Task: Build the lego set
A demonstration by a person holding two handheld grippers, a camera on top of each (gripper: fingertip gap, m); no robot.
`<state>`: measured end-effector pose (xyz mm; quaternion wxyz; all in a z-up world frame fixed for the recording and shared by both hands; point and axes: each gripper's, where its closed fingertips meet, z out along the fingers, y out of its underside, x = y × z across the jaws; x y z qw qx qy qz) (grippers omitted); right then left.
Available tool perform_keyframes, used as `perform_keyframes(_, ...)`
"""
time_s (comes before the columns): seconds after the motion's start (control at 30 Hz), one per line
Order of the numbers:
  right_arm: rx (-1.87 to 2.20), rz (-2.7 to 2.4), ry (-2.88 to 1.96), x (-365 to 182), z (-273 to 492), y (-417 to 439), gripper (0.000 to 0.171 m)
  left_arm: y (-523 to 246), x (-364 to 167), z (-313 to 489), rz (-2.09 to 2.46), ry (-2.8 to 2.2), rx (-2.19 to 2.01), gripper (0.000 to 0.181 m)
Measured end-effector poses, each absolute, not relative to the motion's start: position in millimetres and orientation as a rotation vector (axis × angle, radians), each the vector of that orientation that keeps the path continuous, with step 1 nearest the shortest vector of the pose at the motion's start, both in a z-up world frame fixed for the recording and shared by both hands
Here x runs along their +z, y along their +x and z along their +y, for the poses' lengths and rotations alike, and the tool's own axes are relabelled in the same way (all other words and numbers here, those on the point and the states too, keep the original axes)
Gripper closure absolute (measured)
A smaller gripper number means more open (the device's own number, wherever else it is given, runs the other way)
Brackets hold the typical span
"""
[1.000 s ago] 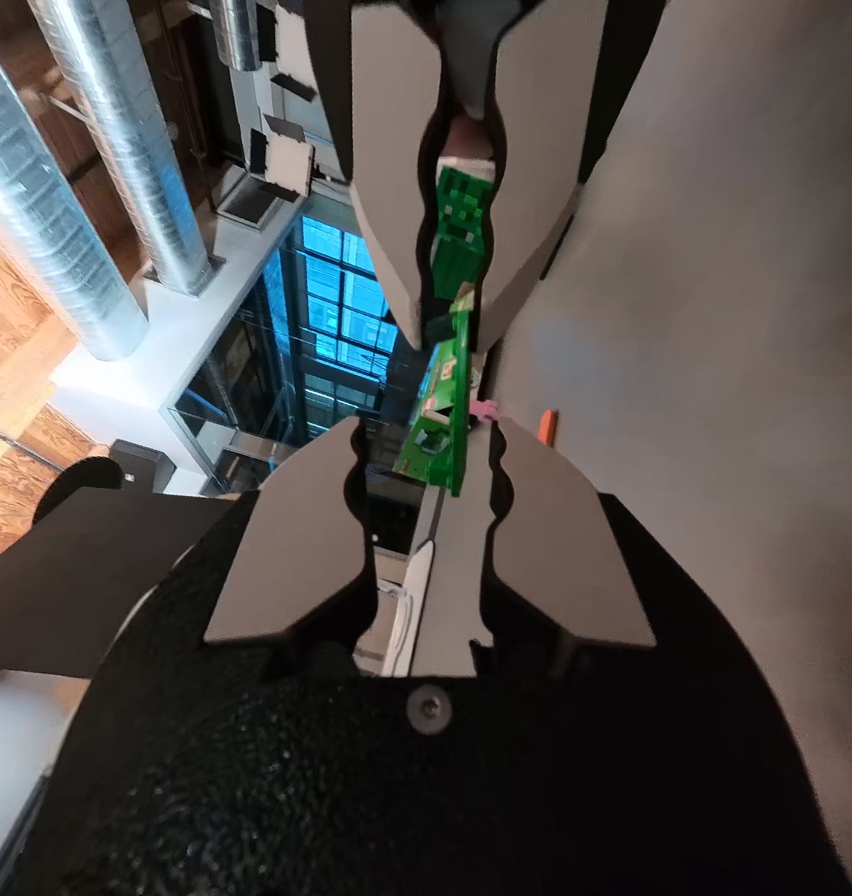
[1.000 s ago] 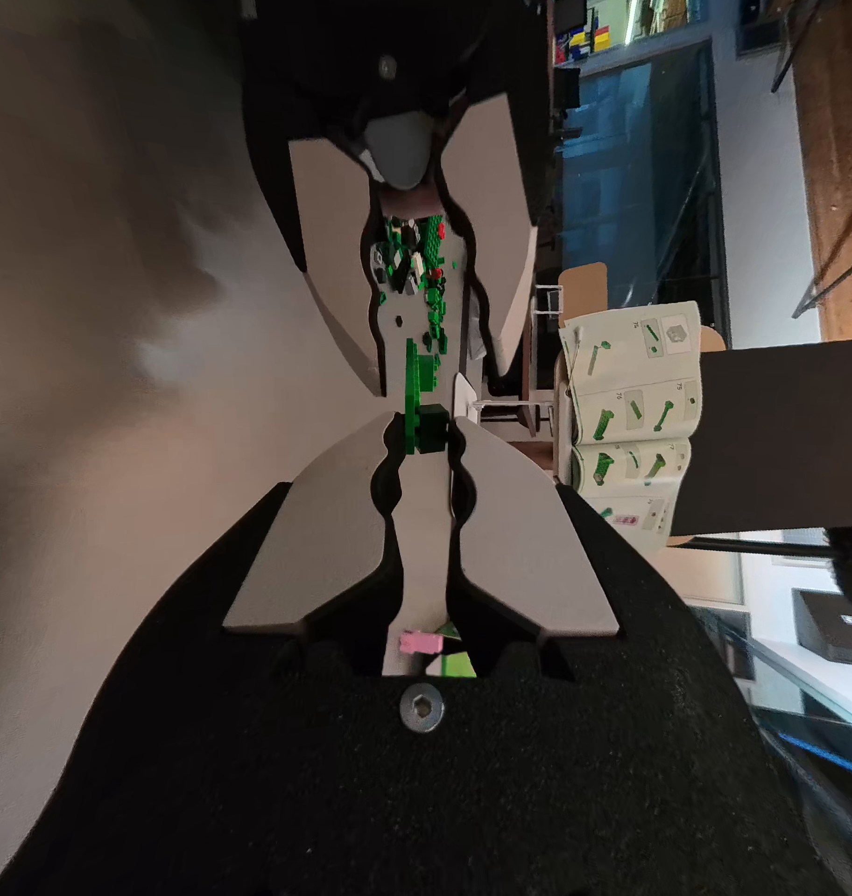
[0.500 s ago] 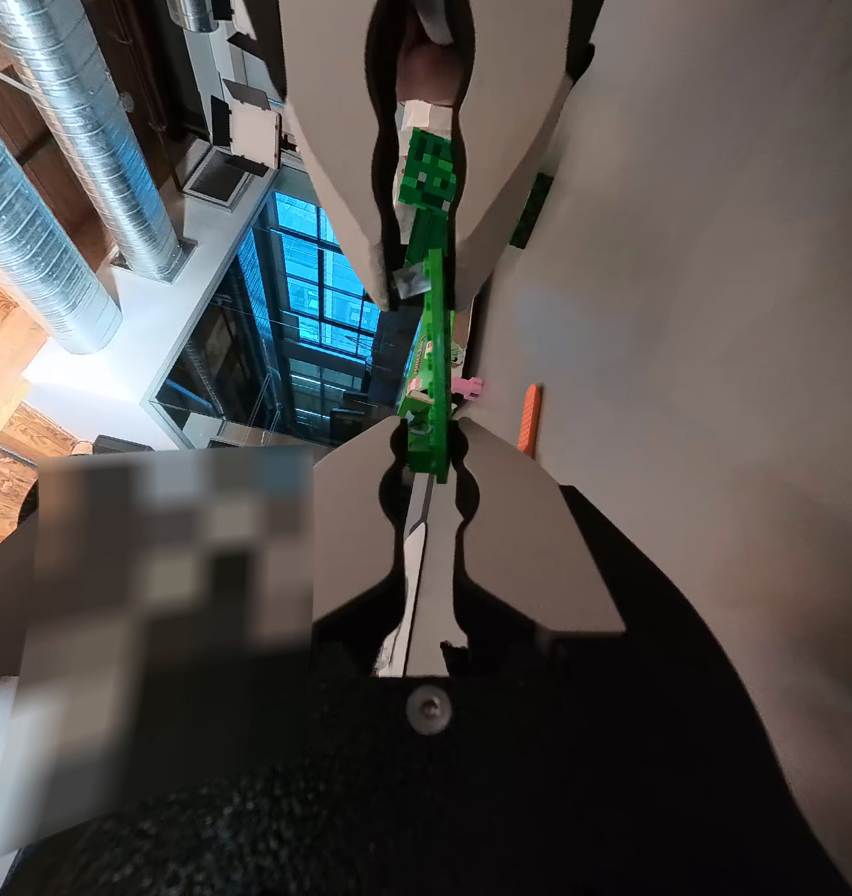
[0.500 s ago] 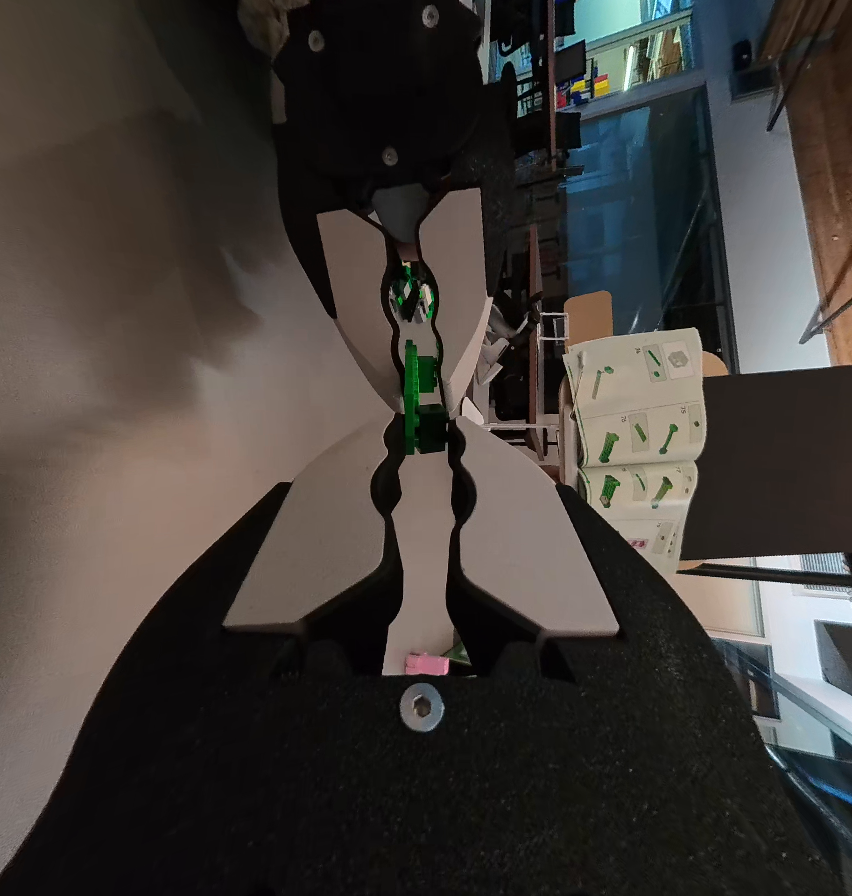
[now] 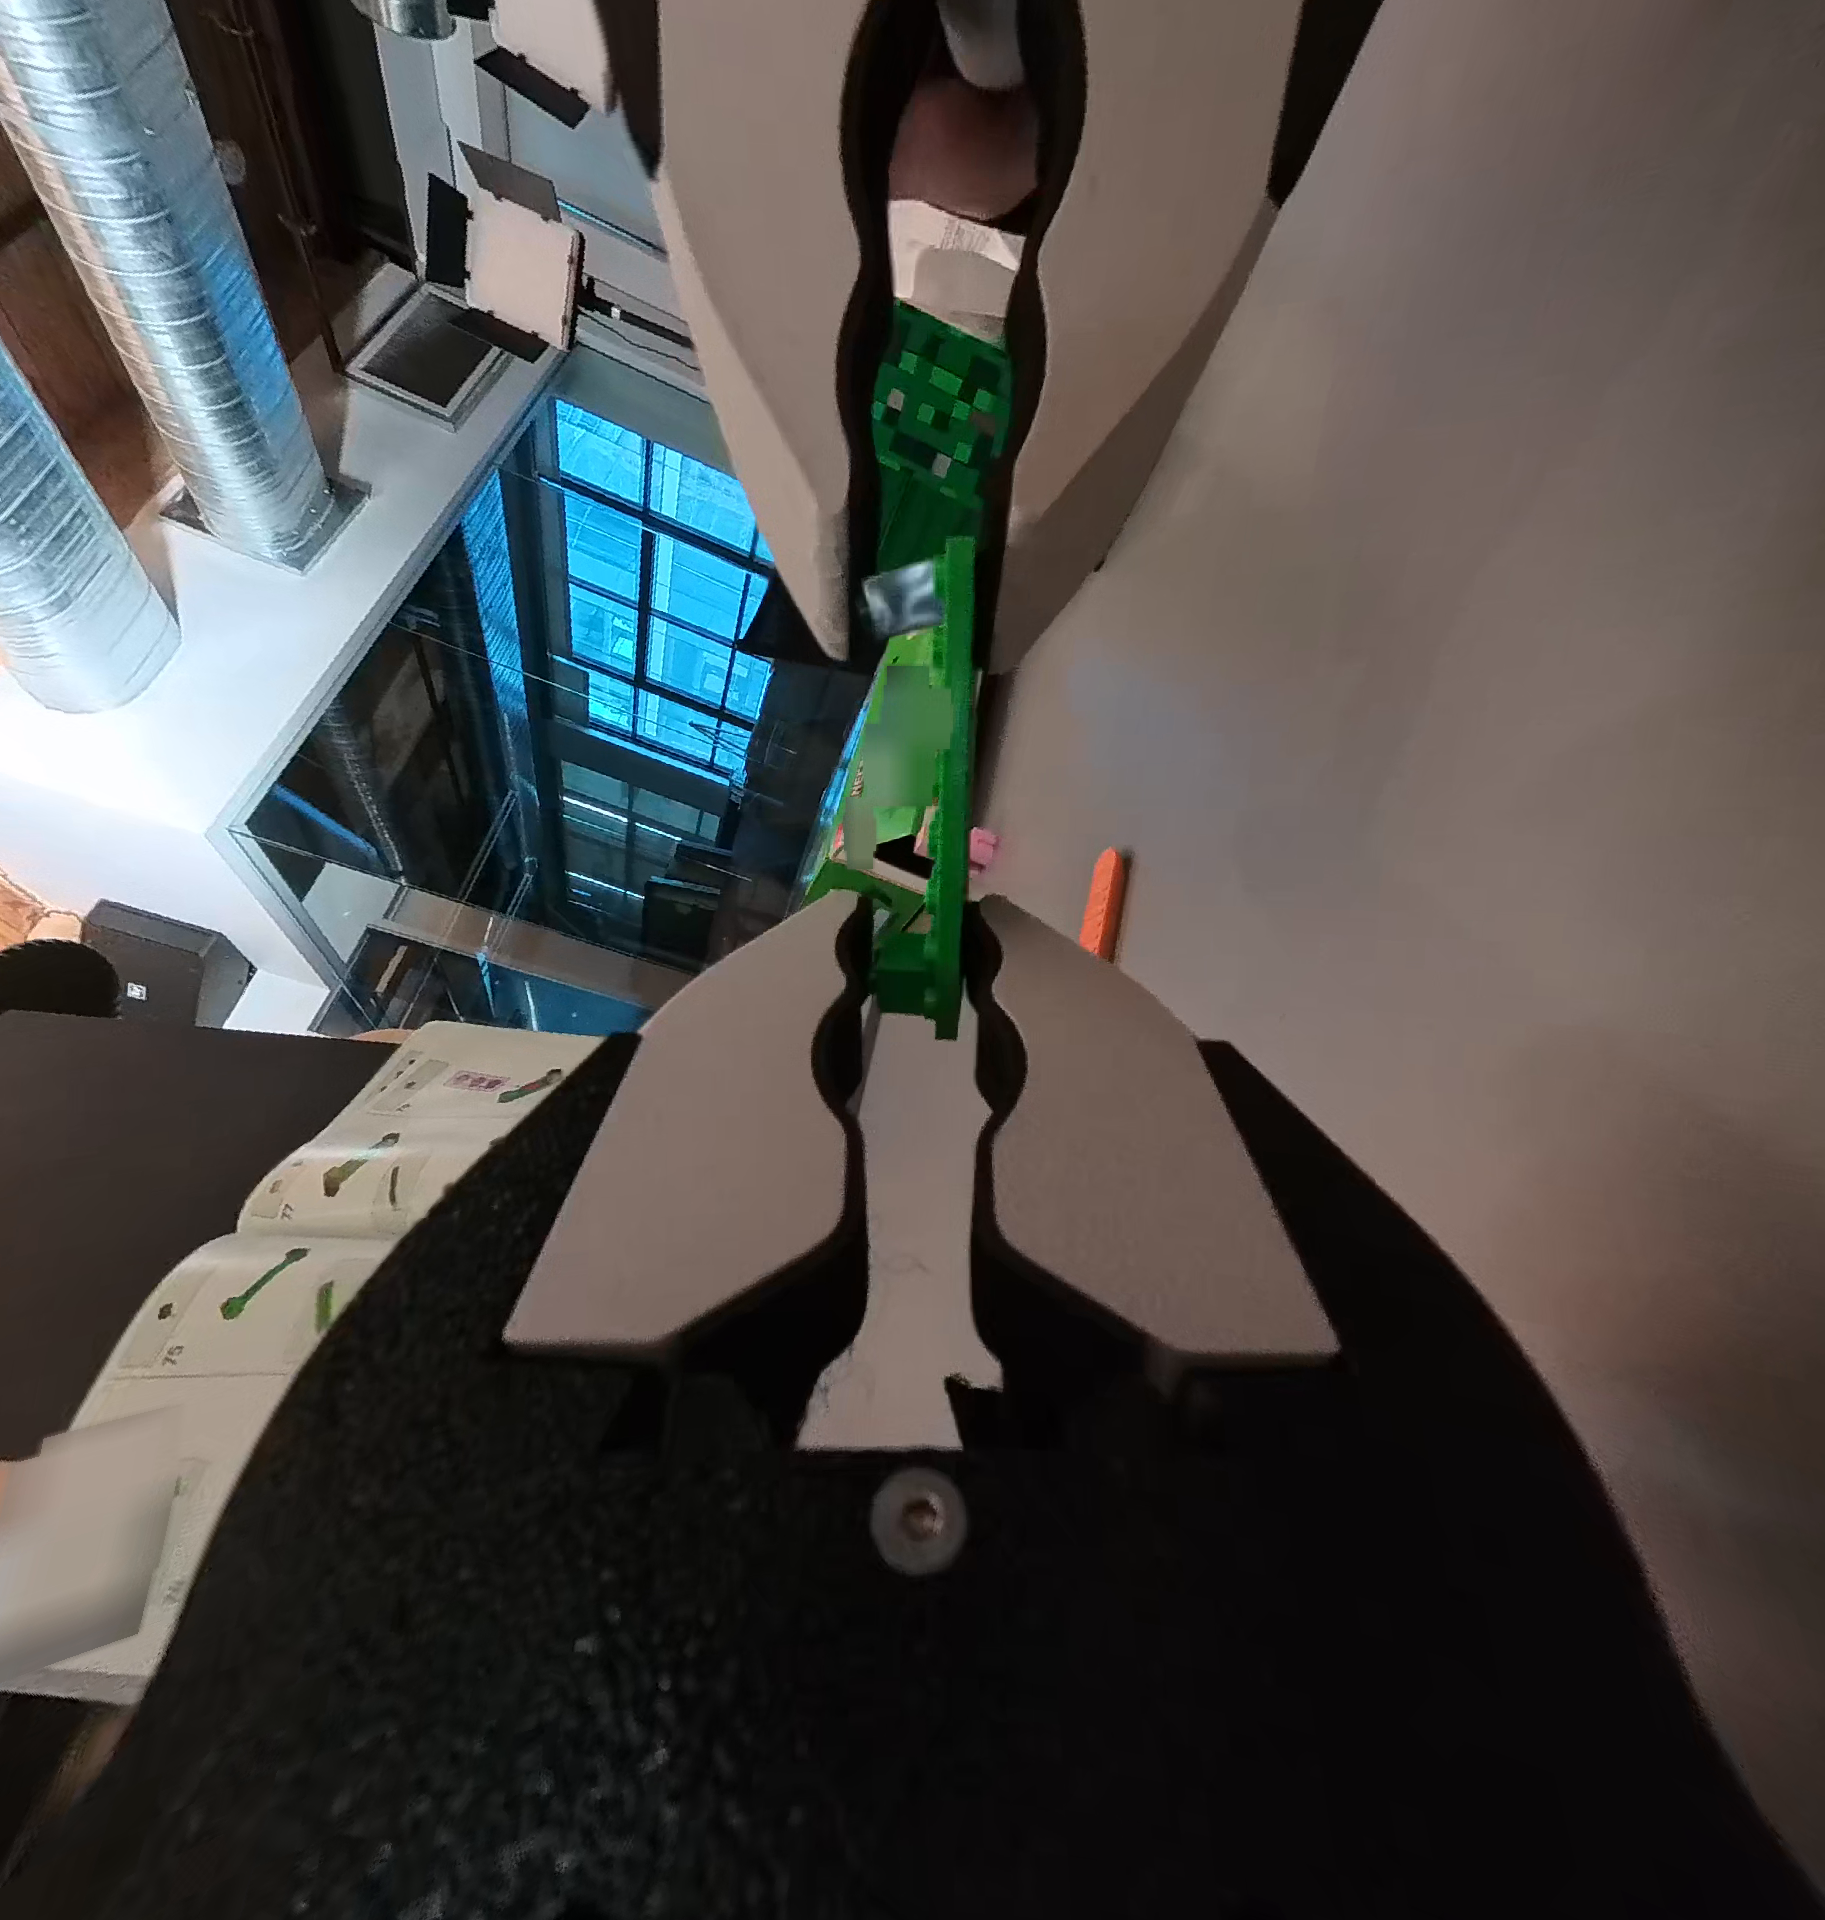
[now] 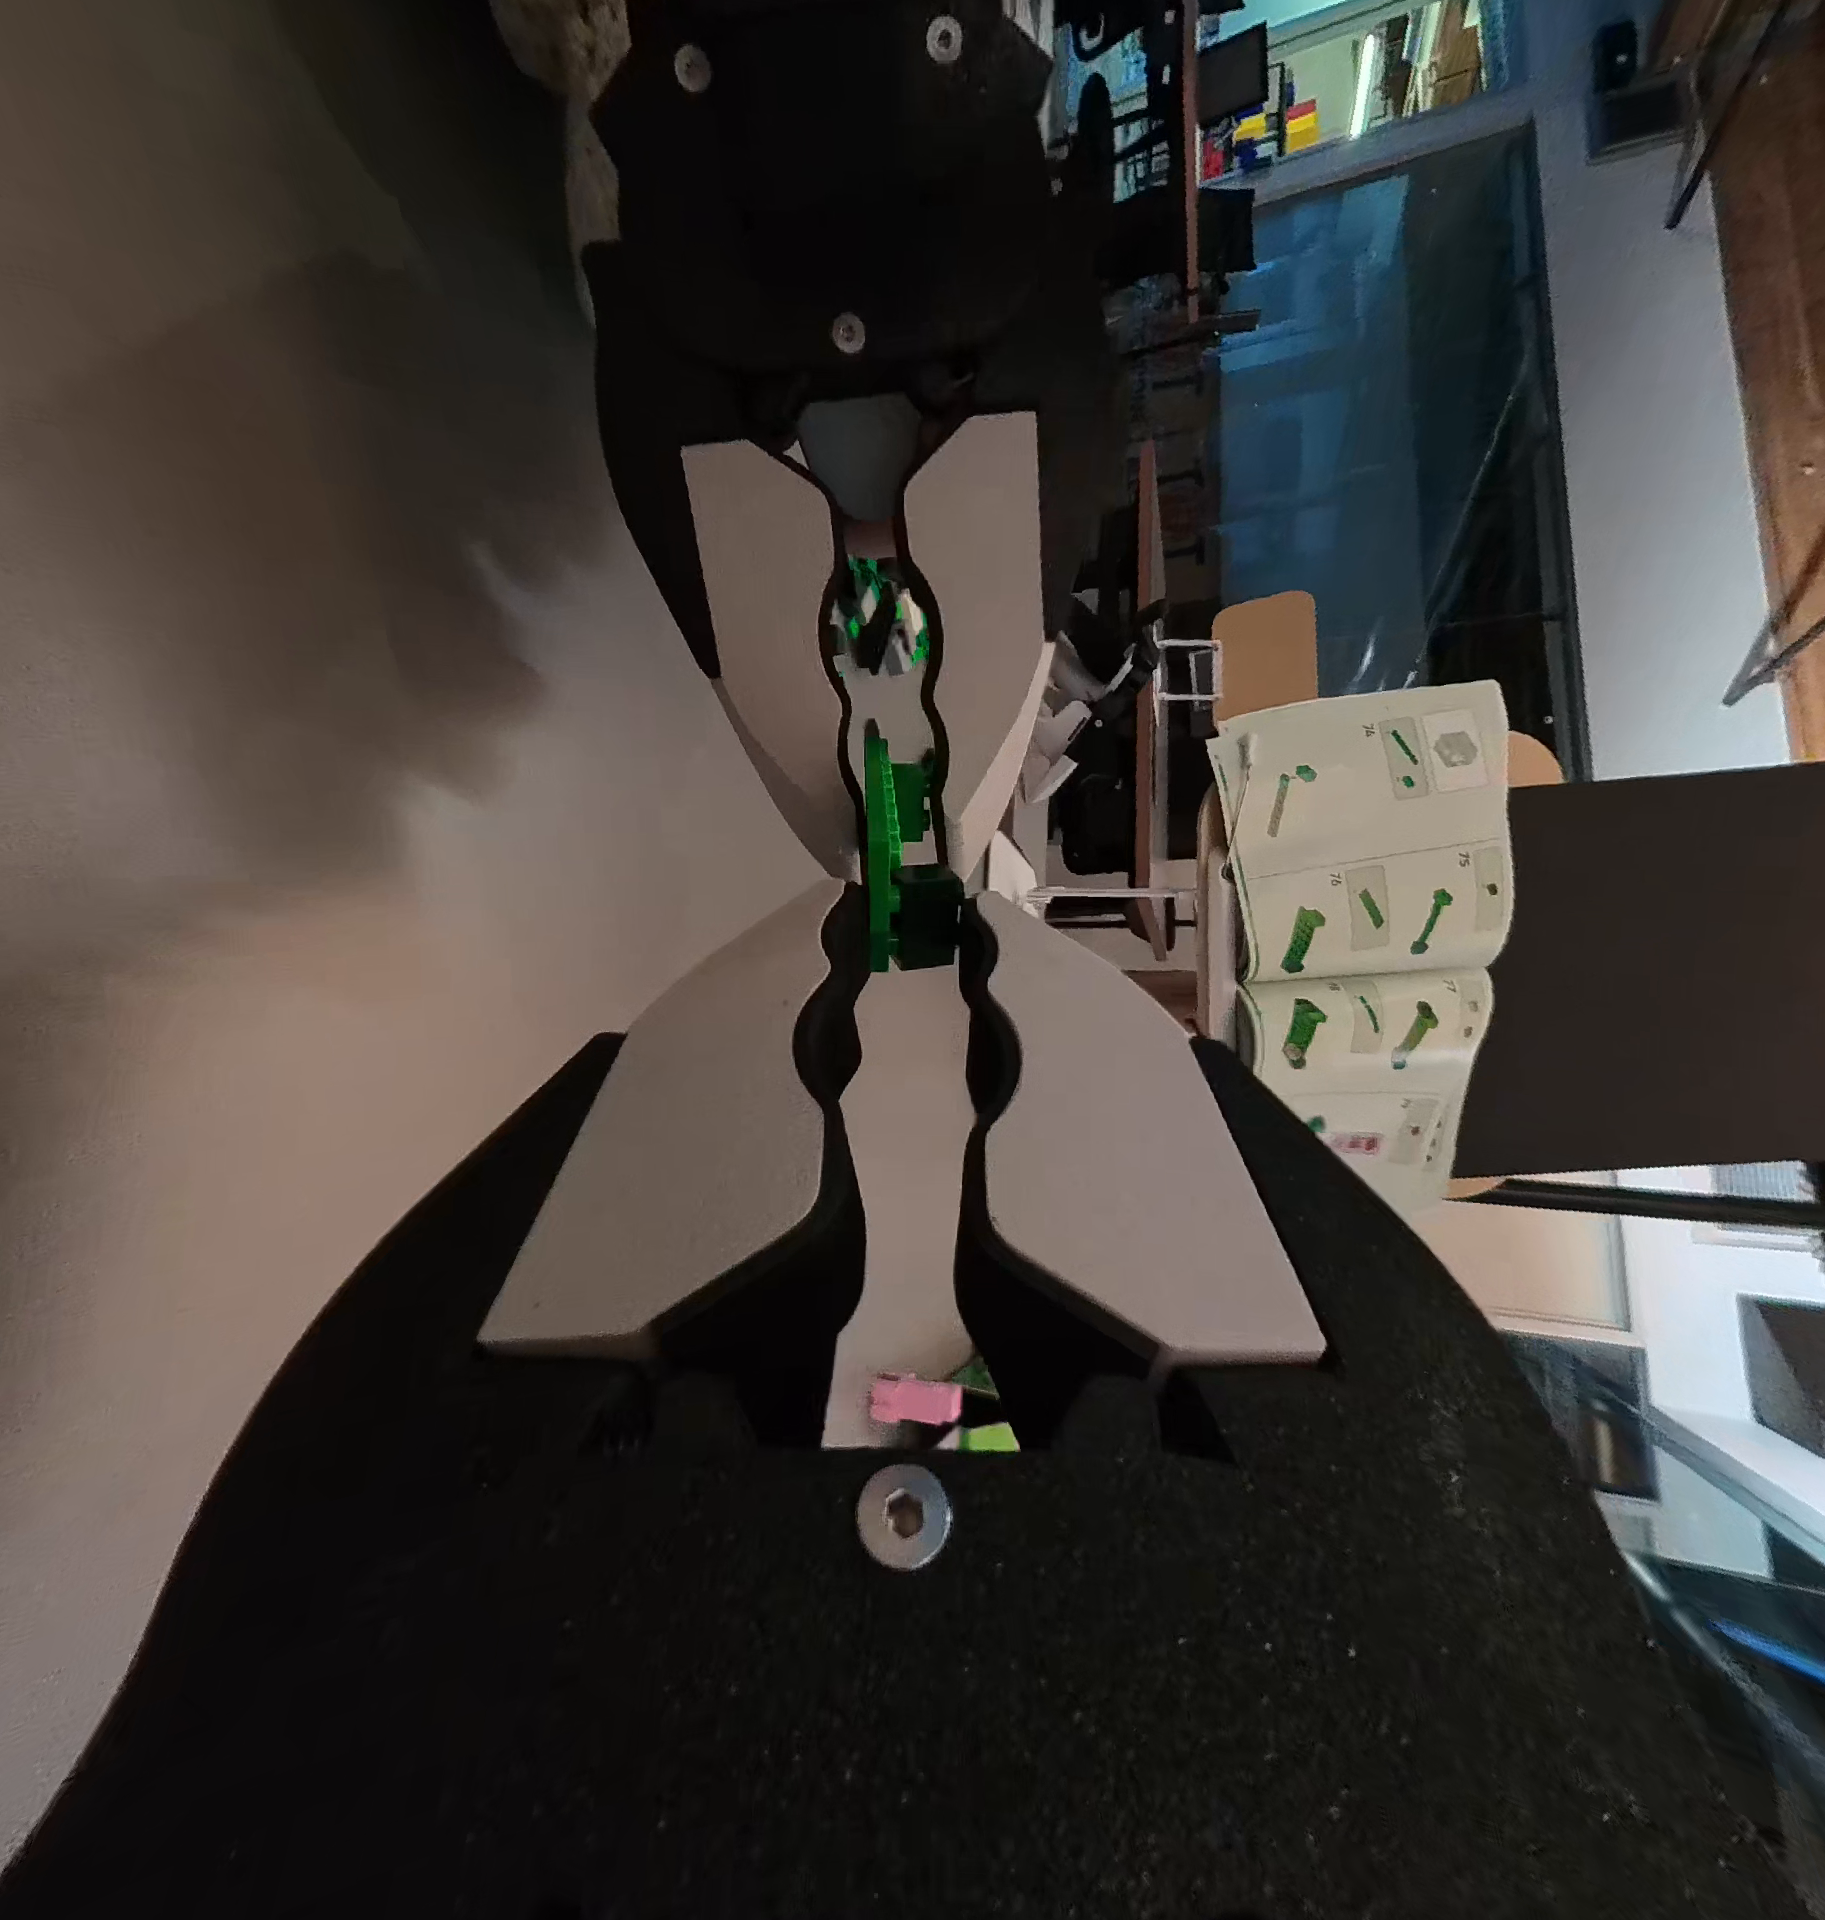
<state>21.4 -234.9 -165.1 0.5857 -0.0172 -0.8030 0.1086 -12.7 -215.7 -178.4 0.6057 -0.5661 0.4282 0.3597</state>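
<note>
A thin bright green lego plate [image 5: 952,769] hangs in the air above the table, edge-on between my two grippers, which face each other tip to tip. My left gripper [image 5: 918,914] is shut on one end of the plate. My right gripper [image 6: 908,894] is shut on the other end, where a dark green brick [image 6: 929,920] sits on the green plate [image 6: 880,821]. The right gripper [image 5: 913,644] shows at the top of the left wrist view, and the left gripper [image 6: 903,852] at the top of the right wrist view. A small grey piece [image 5: 900,597] sits on the plate by the right fingertips.
An open instruction booklet [image 6: 1375,904] leans against a dark board and also shows in the left wrist view [image 5: 295,1226]. On the pale table [image 5: 1510,727] lie a pink brick [image 5: 984,847], an orange piece [image 5: 1105,899] and a green printed box [image 5: 939,405]. A pile of loose pieces [image 6: 877,623] lies behind the left gripper. The tips of one gripper are about 4 cm away from the tips of the other.
My left gripper was open around the plate's end a second ago and has shut on it. The right gripper has kept its hold. The two grippers stand closer together.
</note>
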Motion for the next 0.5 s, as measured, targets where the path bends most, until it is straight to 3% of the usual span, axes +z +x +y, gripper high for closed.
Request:
perform_keyframes(0.2,0.191,-1.862,-0.122,-164.3,-224.7,18.3,0.155,1.1,-162.8,-221.9,0.978,-1.209,0.879,0.152)
perform_keyframes(0.5,0.115,-1.847,-0.163,-160.4,-229.6,16.3,0.155,10.0,-161.2,-224.6,1.014,-1.125,1.055,0.173)
